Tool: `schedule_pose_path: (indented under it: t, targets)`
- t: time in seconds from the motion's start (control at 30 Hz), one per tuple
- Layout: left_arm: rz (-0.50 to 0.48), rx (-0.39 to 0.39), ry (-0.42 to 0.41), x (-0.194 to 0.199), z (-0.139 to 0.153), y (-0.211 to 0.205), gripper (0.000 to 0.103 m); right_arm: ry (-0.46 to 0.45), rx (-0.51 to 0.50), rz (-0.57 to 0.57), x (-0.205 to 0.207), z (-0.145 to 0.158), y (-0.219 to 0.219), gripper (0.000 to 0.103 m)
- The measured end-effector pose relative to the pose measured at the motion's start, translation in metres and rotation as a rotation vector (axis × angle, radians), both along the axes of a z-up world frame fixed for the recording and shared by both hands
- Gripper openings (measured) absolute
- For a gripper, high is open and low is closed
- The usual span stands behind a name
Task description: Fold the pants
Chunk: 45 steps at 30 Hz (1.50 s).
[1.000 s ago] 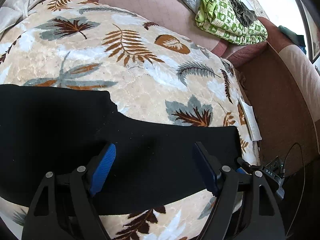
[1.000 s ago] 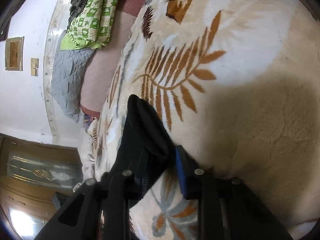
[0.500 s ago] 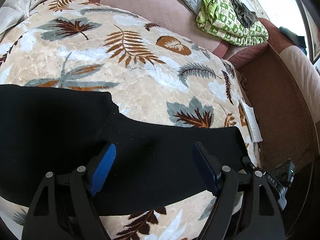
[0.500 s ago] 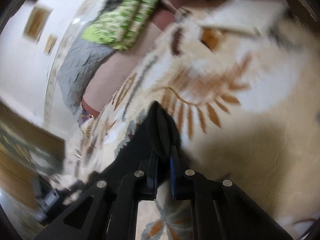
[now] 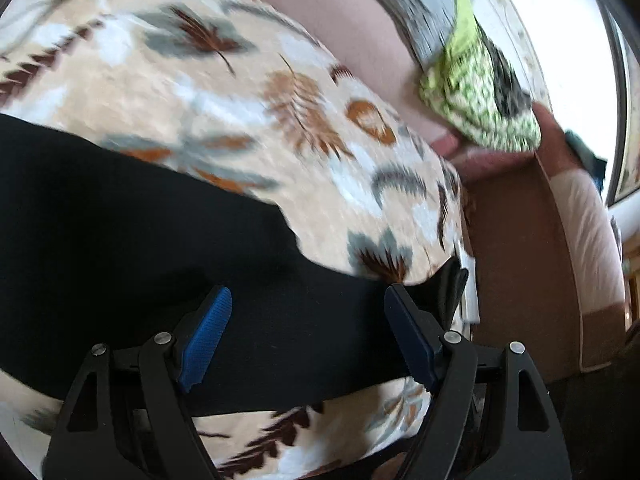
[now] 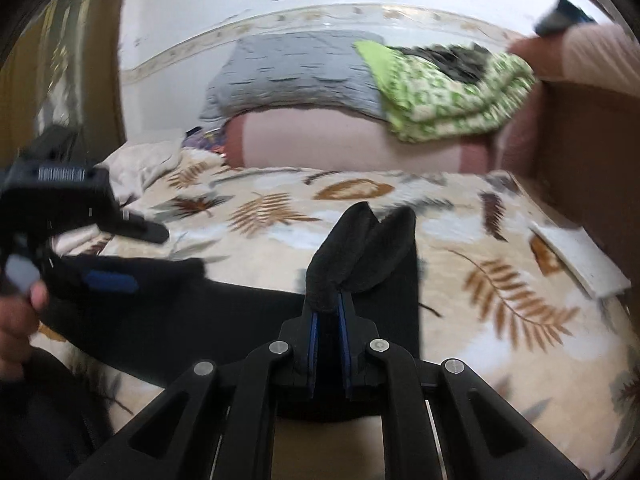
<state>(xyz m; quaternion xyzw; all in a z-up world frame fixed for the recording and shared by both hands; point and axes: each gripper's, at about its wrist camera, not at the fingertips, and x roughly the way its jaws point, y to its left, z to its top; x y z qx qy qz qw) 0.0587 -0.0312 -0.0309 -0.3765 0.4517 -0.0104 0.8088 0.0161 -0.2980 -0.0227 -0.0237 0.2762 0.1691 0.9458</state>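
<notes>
**Pants pinched at one end**

The black pants lie across the leaf-print blanket. The right gripper clamps a bunched fold of them, which sticks up at twelve o'clock from its pads. The left gripper hovers wide apart over the cloth, the lifted end at its two o'clock.

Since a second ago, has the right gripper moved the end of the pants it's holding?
Yes. The right gripper, shut on the pants, has lifted that end off the leaf-print blanket and rolled level with the bed.
</notes>
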Motion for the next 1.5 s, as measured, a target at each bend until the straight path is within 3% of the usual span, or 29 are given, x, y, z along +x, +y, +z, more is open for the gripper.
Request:
schedule_pose_path:
  t: [0.17,0.37,0.43,0.57,0.63,0.77,1.07,1.2,1.27,1.37,1.5]
  targets:
    - [0.086,0.053,-0.001,-0.016,0.006,0.033,0.079,-0.046,-0.029,0.081,-0.007,0.000,0.055,0.008]
    - [0.034,0.161,0.055,-0.011,-0.001,0.044,0.079,-0.101,-0.126,0.218,-0.033,-0.007,0.130,0.008]
    - [0.052,0.142,0.067,-0.014,-0.007,0.056,0.079,-0.137,-0.180,0.280,-0.046,-0.012,0.151,0.008]
    - [0.091,0.018,0.034,-0.022,-0.013,0.075,0.079,-0.137,-0.232,0.331,-0.051,-0.024,0.171,0.008]
    - [0.104,-0.020,0.025,-0.023,-0.016,0.077,0.079,-0.116,-0.238,0.341,-0.049,-0.028,0.173,0.008]
    - [0.061,-0.007,0.001,-0.019,-0.011,0.066,0.079,-0.142,-0.282,0.364,-0.053,-0.030,0.175,0.008]
    - [-0.002,0.012,-0.034,-0.011,-0.006,0.053,0.079,-0.101,-0.387,0.463,-0.059,-0.052,0.179,0.009]
    - [-0.074,0.033,-0.051,-0.006,-0.003,0.039,0.079,-0.069,-0.355,0.519,-0.062,-0.052,0.172,0.013]
    - [-0.119,0.021,-0.084,-0.005,0.002,0.029,0.079,-0.056,-0.284,0.560,-0.062,-0.048,0.160,0.017]
    - [-0.176,0.007,-0.155,-0.006,0.014,0.013,0.079,-0.019,-0.212,0.585,-0.065,-0.037,0.137,0.033]
    - [-0.235,0.004,-0.227,-0.007,0.032,-0.009,0.079,0.005,-0.154,0.614,-0.068,-0.012,0.090,0.040]
